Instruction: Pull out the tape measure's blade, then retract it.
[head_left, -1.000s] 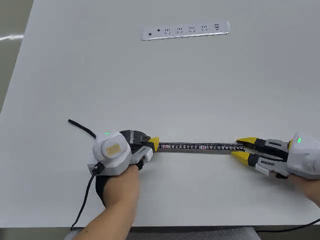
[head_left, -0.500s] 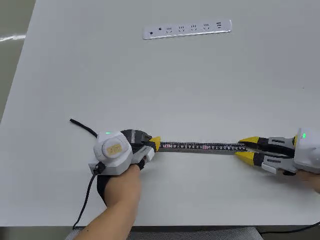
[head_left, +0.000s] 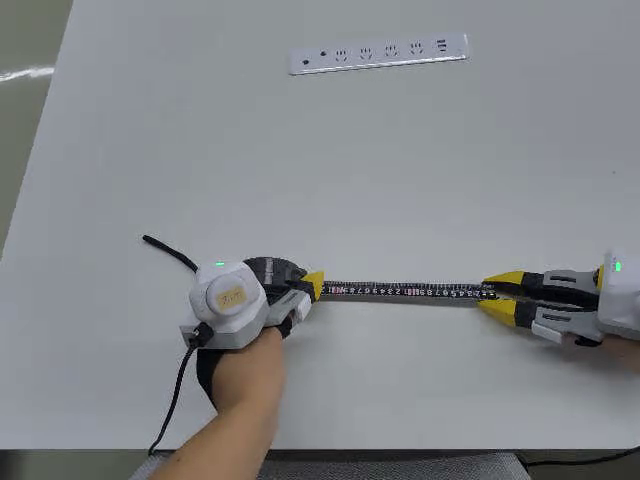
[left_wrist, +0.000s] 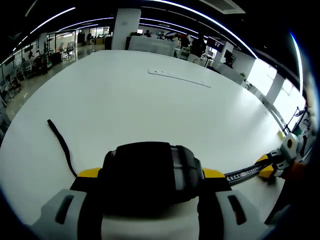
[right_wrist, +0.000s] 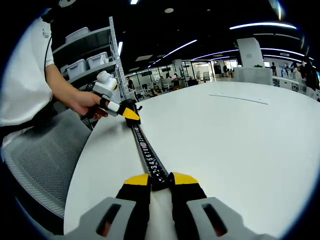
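Note:
The black tape measure case (head_left: 270, 272) (left_wrist: 147, 172) rests on the white table, held in my left gripper (head_left: 305, 290) (left_wrist: 150, 175), which is shut on it. Its dark blade (head_left: 405, 291) (right_wrist: 149, 159) stretches to the right across the table. My right gripper (head_left: 497, 293) (right_wrist: 160, 179) pinches the blade's end between its yellow-tipped fingers (right_wrist: 135, 181). In the left gripper view the blade (left_wrist: 245, 173) runs off toward the right gripper (left_wrist: 272, 165). The right gripper view looks back along the blade at the left gripper (right_wrist: 125, 111).
A white power strip (head_left: 378, 53) (left_wrist: 179, 78) lies at the table's far side. The case's black wrist strap (head_left: 166, 254) (left_wrist: 61, 145) trails on the table to the left. A cable (head_left: 178, 385) hangs off the near edge. A mesh chair (right_wrist: 42, 165) stands beside the table.
My right gripper has moved further right with the blade's end, so more blade is drawn out. The left gripper and case have stayed put.

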